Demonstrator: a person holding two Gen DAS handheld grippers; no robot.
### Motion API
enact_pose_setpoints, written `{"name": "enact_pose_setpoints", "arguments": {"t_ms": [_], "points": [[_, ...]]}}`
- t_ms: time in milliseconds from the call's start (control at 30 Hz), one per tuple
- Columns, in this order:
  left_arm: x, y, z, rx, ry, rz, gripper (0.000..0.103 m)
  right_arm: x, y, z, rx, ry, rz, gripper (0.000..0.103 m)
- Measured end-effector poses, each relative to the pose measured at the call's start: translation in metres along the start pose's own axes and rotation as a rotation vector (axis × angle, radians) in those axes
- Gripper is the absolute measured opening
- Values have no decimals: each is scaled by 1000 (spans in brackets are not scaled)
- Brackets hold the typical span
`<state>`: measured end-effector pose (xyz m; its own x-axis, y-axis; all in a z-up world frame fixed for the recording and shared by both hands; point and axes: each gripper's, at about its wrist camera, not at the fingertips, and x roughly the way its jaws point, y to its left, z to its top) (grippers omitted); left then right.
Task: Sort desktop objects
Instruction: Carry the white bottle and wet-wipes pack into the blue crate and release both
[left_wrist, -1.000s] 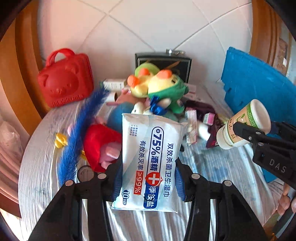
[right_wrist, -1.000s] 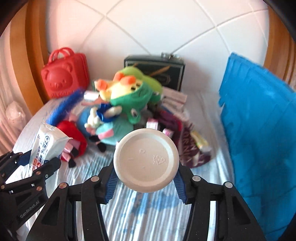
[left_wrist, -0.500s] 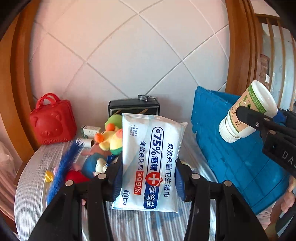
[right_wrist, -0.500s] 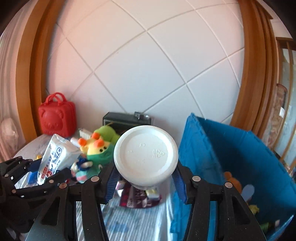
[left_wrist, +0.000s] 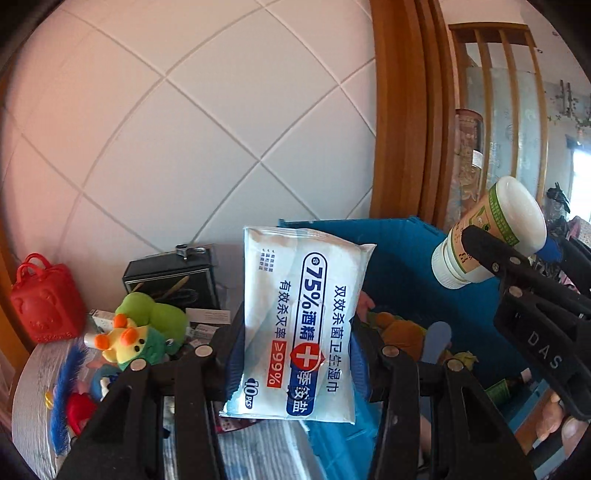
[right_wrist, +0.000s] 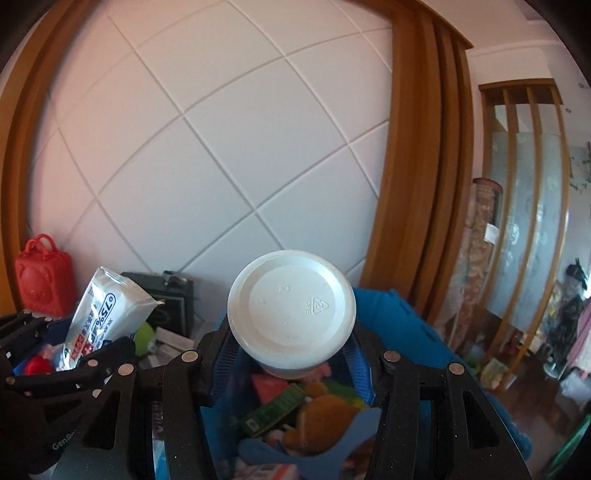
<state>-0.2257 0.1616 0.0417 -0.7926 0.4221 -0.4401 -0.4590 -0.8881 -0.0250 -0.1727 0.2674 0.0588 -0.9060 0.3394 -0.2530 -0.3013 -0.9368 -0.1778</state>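
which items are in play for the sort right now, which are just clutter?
In play:
- wipes pack, gripped in left claw
- white bottle, gripped in right claw
- blue bin, already holding toys

Lying about:
- red bear case
- black box
- duck plush
- blue feather

Both wrist views close, facing tiled wall (left_wrist: 207, 147); share blue bin (right_wrist: 399, 317).
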Motion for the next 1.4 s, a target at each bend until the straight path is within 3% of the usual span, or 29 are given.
{"name": "enact_pose_setpoints", "arguments": {"t_ms": [233,400,633,833,1067,1133,1200,1267,1400], "points": [[29,-92,4,69,89,-42,46,1,-83,-26,5,56,-112,52],[57,-129,-9,85,194,-47,47,10,-123,-47,13,101,-143,52],[74,-151,-21,94,291,-31,52,26,-146,-73,4,174,-124,52],[72,-158,-25,103,292,-29,58,34,-161,-87,-7,233,-88,52],[69,-154,-27,97,286,-22,59,37,-166,-95,1,251,-76,54],[68,-153,-28,95,284,-19,59,36,-166,-95,2,246,-80,59],[67,-152,-28,92,278,-17,59,35,-167,-95,1,242,-80,78],[65,-151,-29,91,276,-10,59,34,-165,-93,-2,234,-86,90],[62,-144,-30,76,273,-8,59,27,-159,-91,-17,214,-90,103]]}}
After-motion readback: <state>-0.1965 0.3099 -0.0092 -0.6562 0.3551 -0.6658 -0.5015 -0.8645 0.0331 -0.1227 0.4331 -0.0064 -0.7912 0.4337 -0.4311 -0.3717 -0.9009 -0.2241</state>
